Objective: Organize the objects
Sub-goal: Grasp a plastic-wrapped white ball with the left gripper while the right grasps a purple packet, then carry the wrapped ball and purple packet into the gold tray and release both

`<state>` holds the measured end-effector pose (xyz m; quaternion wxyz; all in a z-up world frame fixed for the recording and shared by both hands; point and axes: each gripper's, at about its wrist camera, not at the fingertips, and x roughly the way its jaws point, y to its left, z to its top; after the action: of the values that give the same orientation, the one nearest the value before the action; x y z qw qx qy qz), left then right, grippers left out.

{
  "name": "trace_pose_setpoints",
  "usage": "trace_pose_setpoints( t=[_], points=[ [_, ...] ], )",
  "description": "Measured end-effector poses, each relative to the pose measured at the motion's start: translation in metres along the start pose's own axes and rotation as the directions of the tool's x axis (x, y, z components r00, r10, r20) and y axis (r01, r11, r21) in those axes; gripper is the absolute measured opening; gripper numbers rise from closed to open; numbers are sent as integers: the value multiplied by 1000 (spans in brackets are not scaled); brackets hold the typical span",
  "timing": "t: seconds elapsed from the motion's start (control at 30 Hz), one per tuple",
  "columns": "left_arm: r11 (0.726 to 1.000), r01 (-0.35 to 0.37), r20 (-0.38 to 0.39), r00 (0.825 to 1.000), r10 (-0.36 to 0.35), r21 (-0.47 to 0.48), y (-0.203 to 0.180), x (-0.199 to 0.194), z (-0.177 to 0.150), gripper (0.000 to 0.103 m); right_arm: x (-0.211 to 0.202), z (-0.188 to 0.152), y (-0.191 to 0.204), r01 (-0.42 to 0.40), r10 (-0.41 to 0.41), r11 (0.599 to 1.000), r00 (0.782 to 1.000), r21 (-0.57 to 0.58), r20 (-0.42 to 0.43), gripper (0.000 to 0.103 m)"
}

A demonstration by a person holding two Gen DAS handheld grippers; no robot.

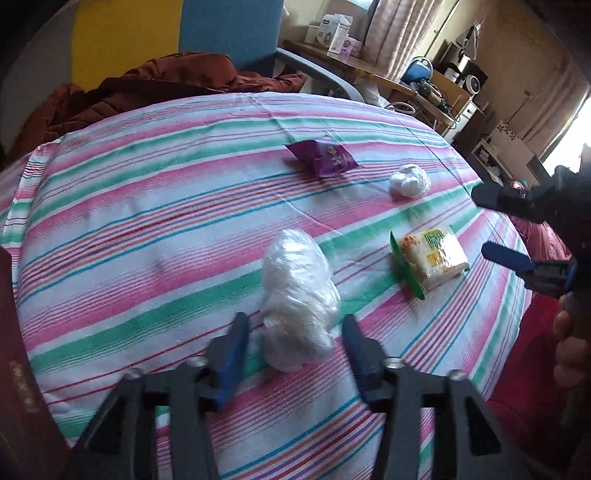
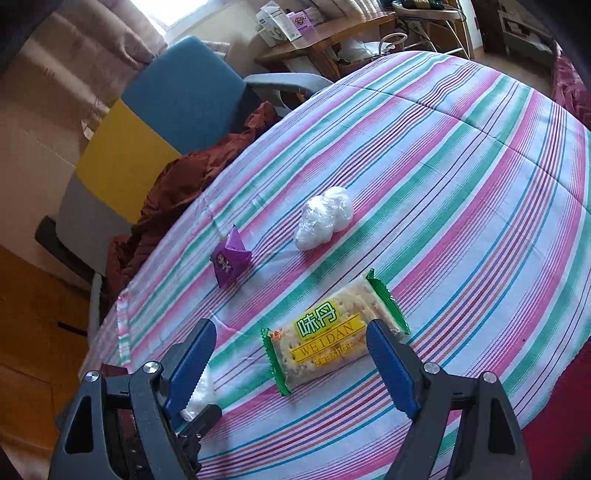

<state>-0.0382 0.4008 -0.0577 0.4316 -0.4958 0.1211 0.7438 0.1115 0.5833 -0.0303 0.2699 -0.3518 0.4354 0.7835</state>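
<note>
On the striped cloth [image 1: 129,221] lie a large clear plastic bundle [image 1: 297,295], a cracker pack with green ends [image 1: 430,258], a small white plastic ball [image 1: 410,180] and a purple snack packet [image 1: 325,157]. My left gripper [image 1: 291,332] is open, its fingers either side of the near end of the large bundle. My right gripper [image 2: 291,347] is open around the cracker pack [image 2: 332,332], one finger off each end; it shows at the right of the left wrist view [image 1: 491,225]. The right wrist view also shows the white ball [image 2: 325,218] and the purple packet [image 2: 231,260].
A rust-brown garment [image 1: 147,85] lies at the cloth's far edge against a blue and yellow chair [image 1: 229,33]. A wooden desk with boxes [image 1: 343,40] stands behind. A dark red cover [image 1: 532,350] lies at the right. A dark red book edge [image 1: 14,350] is at the left.
</note>
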Motion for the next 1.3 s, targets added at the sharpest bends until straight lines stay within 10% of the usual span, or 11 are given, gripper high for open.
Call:
trace_pose_setpoints(
  t=[0.17, 0.3, 0.53, 0.67, 0.7, 1.3],
  points=[
    [999, -3, 3, 1000, 3, -33, 9, 1, 10, 69, 16, 3, 15, 45, -53, 995, 995, -92, -83, 85],
    [996, -83, 25, 996, 82, 40, 8, 9, 10, 40, 28, 22, 49, 83, -100, 969, 993, -232, -65, 85],
    [997, -63, 36, 997, 62, 34, 17, 10, 8, 36, 96, 50, 116, 152, -206, 851, 977, -503, -55, 84],
    [999, -50, 37, 998, 49, 21, 20, 11, 8, 37, 140, 52, 124, 230, -310, 783, 950, -578, -42, 61],
    [999, -49, 38, 998, 48, 21, 21, 11, 8, 37, 149, 51, 123, 217, -310, 782, 948, -584, -64, 39],
    [996, -83, 114, 990, 78, 40, 10, -37, -11, 34, 71, -13, 107, 11, -93, 886, 984, -464, -155, 36]
  ],
)
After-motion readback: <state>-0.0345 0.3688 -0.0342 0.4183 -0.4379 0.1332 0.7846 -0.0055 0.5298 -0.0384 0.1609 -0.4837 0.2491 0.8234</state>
